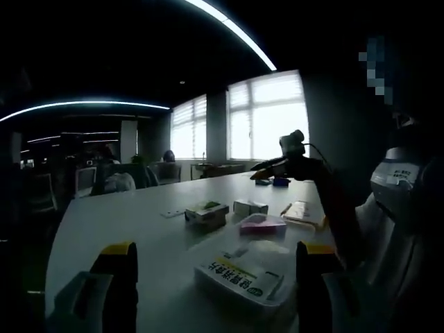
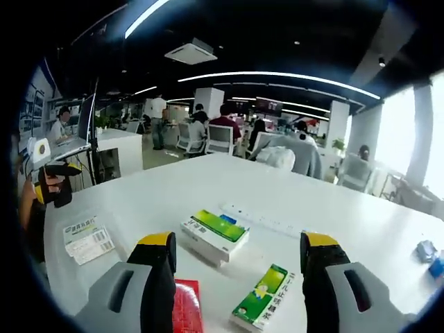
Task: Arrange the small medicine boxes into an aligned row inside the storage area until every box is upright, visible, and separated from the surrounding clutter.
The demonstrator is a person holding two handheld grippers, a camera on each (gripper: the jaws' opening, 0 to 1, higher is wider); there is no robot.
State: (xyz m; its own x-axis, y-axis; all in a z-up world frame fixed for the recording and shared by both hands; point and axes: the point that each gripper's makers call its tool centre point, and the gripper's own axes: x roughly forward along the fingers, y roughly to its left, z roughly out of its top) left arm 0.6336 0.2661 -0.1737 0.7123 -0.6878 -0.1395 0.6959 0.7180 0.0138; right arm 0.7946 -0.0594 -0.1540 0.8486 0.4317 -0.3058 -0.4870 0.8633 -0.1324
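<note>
left gripper (image 1: 215, 277) jaws spread, empty, white medicine box (image 1: 241, 275) lying flat between them, lower centre | right gripper (image 2: 239, 277) jaws apart, empty, over red box (image 2: 187, 306) and green box (image 2: 260, 297) | farther: green-topped box (image 2: 215, 234), power strip (image 2: 260, 216) | step: approach; next: close on one box, stand it upright
</note>
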